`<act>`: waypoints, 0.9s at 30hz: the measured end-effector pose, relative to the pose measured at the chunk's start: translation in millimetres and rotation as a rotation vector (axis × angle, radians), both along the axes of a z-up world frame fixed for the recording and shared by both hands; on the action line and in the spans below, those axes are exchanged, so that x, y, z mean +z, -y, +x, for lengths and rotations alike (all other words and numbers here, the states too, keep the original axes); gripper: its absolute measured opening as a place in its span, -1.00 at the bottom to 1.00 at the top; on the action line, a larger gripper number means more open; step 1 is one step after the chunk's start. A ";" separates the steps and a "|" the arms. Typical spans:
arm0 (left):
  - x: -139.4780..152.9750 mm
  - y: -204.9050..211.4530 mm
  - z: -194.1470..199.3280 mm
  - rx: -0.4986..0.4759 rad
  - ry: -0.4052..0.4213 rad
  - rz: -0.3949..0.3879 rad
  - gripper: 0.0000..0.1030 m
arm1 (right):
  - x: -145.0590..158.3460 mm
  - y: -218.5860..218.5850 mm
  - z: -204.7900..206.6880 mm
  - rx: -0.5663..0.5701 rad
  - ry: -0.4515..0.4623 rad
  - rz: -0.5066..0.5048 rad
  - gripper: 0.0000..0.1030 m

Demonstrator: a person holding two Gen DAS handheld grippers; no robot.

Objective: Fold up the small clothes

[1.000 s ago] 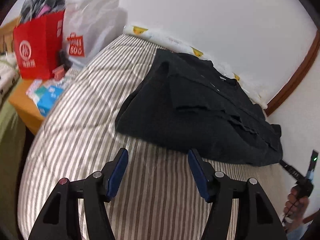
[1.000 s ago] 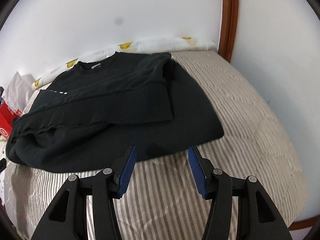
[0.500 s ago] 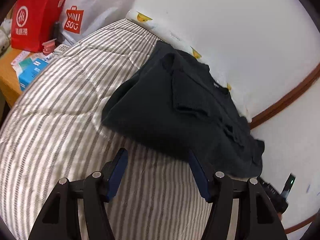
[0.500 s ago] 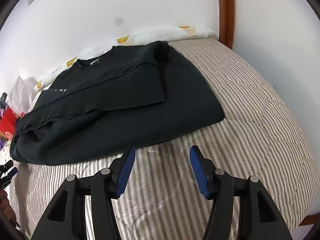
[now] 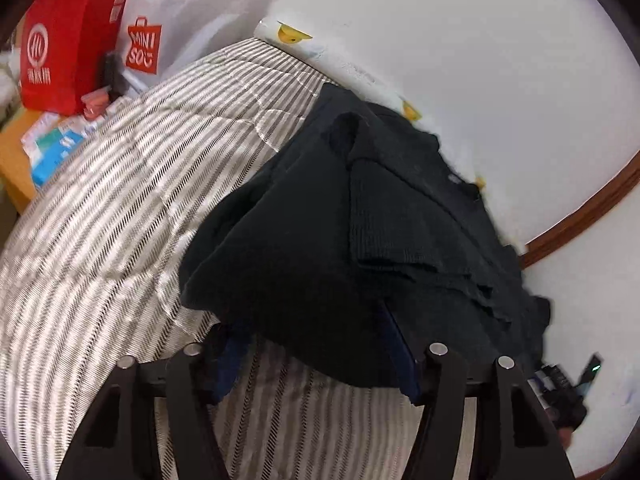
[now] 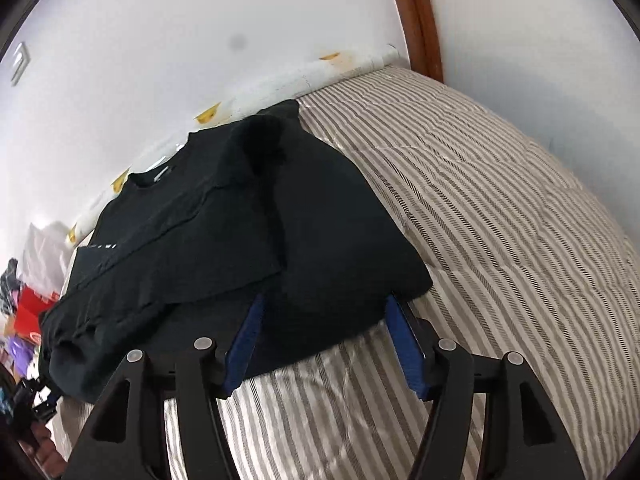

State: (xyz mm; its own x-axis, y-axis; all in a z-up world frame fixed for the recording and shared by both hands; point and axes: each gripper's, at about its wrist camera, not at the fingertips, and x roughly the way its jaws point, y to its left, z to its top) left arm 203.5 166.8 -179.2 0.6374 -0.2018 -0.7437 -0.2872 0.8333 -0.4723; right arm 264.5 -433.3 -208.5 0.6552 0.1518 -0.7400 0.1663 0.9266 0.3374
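A black sweatshirt point(image 5: 320, 240) lies on a striped bed cover point(image 5: 120, 208) with its sleeves folded over its body; it also shows in the right wrist view point(image 6: 224, 240). My left gripper point(image 5: 312, 344) is open, its blue pads straddling the sweatshirt's near hem at its left corner. My right gripper point(image 6: 324, 316) is open, its blue pads straddling the near hem at the right corner. The cloth hides both grippers' fingertips. Neither gripper has closed on the cloth.
A red paper bag point(image 5: 68, 60) and a white MINISO bag point(image 5: 168, 28) stand at the bed's far left by a wooden side table point(image 5: 16, 160). White wall and a brown door frame point(image 6: 416, 20) lie behind. Striped cover point(image 6: 500, 220) extends right of the sweatshirt.
Both grippers have moved forward from the bare cover to the sweatshirt's near hem, so the hem now lies between their open fingers. The sweatshirt has not moved.
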 end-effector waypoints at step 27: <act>32.3 40.1 -73.6 -0.064 -0.003 0.239 -0.86 | 30.6 5.6 -81.2 0.052 0.119 -0.144 -0.82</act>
